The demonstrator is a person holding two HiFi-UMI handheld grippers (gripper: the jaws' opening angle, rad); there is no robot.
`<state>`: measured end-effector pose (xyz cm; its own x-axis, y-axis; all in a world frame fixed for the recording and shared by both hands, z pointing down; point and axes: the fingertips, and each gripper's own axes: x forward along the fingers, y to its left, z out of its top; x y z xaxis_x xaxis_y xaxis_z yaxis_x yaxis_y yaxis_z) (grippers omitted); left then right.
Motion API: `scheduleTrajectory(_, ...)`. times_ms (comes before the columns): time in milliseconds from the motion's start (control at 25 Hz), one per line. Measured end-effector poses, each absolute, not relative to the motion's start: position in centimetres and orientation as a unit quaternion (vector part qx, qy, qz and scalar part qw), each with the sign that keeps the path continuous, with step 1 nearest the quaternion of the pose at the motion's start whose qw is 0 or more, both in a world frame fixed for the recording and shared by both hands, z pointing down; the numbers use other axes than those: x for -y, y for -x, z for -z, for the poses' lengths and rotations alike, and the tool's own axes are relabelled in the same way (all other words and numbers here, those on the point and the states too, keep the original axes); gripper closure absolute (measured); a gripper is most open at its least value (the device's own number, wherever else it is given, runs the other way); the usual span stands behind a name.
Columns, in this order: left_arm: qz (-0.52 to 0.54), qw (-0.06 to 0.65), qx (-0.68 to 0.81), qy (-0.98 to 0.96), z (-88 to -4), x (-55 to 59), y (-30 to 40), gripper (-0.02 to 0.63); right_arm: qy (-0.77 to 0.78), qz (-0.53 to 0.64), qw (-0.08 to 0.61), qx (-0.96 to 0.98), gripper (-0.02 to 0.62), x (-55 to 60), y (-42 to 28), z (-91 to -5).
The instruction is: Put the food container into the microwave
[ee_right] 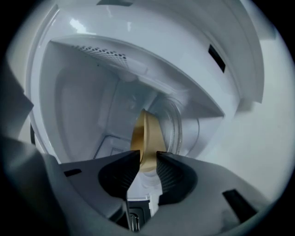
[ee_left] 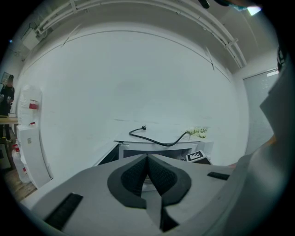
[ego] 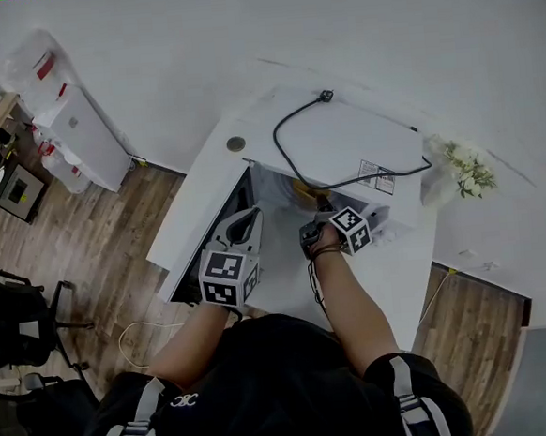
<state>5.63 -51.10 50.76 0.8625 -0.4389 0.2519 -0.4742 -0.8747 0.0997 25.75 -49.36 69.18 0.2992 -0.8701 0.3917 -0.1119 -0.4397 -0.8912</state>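
The white microwave (ego: 342, 141) stands on a white table (ego: 399, 268) with its door (ego: 209, 238) swung open to the left. My right gripper (ego: 321, 204) reaches into the cavity (ee_right: 83, 106), shut on the rim of a tan food container (ee_right: 146, 136). The container (ego: 306, 193) hangs tilted on edge, just in front of the glass turntable (ee_right: 179, 129). My left gripper (ego: 247, 226) is held back near the open door, and its pads (ee_left: 138, 175) meet at the tip with nothing between them. From the left gripper view the microwave (ee_left: 156, 150) lies ahead.
A black power cord (ego: 345, 177) lies coiled on the microwave's top. Flowers (ego: 467, 171) sit on the table's right end. A white cabinet (ego: 83, 133) and black chairs (ego: 17, 317) stand on the wooden floor at the left.
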Motion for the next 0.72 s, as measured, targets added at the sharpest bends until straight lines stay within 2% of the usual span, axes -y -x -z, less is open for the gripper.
scheduleTrajectory(160,-0.110,0.082,0.234,-0.962,-50.7,50.8,-5.8,0.594,0.697,0.463,0.411,-0.362,0.522,48.8,-25.8,-68.3)
scheduleTrajectory(320,-0.108,0.084,0.229,-0.964,-50.8,50.3,-6.1,0.594,0.692,0.439,0.417,-0.393,0.528,48.2,-25.6,-66.8)
scheduleTrajectory(360,-0.108,0.085,0.227,-0.964,-50.8,50.1,-6.2,0.594,0.692,0.435,0.413,-0.402,0.567,48.0,-25.4,-66.4)
scheduleTrajectory(400,-0.108,0.086,0.225,-0.964,-50.8,50.0,-6.4,0.592,0.692,0.430,0.407,-0.412,0.595,47.8,-25.2,-66.1)
scheduleTrajectory(600,-0.108,0.090,0.211,-0.967,-51.0,49.0,-7.7,0.594,0.695,0.399,0.364,-0.476,0.595,46.5,-24.0,-63.9)
scheduleTrajectory(720,-0.110,0.091,0.204,-0.968,-51.1,48.6,-8.6,0.594,0.712,0.363,0.311,-0.514,0.595,45.2,-23.7,-62.4)
